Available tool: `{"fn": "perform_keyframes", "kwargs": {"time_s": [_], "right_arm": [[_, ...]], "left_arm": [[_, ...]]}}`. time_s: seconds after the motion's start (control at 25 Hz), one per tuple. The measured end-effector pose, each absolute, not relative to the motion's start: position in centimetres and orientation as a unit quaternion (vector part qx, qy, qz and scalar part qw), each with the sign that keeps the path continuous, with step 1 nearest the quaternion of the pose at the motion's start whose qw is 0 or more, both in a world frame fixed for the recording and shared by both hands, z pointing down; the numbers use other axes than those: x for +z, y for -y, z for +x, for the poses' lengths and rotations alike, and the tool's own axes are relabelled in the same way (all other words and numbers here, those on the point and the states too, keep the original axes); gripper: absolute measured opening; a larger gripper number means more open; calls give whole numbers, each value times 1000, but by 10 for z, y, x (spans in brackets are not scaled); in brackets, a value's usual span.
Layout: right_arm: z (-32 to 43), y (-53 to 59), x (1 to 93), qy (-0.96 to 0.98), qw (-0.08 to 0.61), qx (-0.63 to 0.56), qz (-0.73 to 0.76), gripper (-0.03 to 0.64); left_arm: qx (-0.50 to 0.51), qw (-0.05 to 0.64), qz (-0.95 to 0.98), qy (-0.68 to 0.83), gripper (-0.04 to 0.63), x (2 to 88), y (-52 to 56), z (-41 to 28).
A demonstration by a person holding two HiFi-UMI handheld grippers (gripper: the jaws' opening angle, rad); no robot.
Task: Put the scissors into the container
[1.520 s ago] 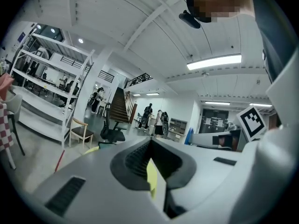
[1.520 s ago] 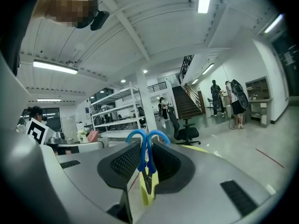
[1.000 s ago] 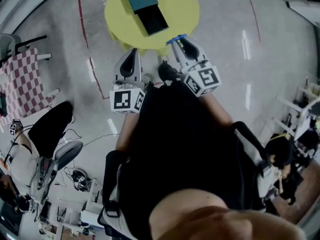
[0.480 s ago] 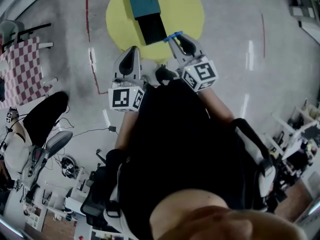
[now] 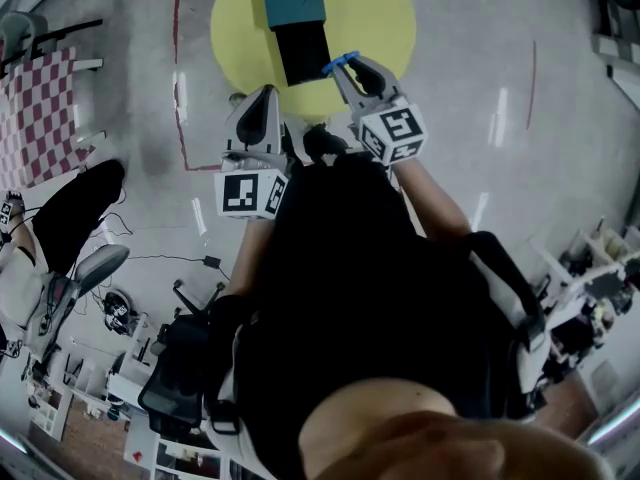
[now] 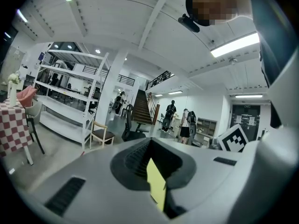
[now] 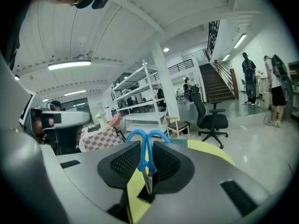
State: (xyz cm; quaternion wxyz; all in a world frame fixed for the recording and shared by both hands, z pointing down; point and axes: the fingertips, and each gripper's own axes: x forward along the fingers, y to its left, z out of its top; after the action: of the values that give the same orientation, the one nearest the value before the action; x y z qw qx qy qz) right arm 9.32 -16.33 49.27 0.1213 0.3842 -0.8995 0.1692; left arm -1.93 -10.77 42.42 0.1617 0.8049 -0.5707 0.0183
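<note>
Between the right gripper's [image 7: 146, 143] jaws: blue-handled scissors [image 7: 142, 149], clamped.
Handles stick out past the jaw tips; the left gripper's [image 6: 150, 160] jaws sit together, empty.

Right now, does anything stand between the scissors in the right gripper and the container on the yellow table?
Nothing visible does. The right gripper holds the scissors just beside the container's dark end; only bare yellow table shows between them.
</note>
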Motion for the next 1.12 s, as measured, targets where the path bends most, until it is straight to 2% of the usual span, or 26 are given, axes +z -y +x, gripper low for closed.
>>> {"fn": "perform_keyframes", "kwargs": {"time_s": [1.12], "right_arm": [[70,190,622,868,235,231,371,80]], "left_arm": [[22,171,818,548,-3,447,171,-48]]}}
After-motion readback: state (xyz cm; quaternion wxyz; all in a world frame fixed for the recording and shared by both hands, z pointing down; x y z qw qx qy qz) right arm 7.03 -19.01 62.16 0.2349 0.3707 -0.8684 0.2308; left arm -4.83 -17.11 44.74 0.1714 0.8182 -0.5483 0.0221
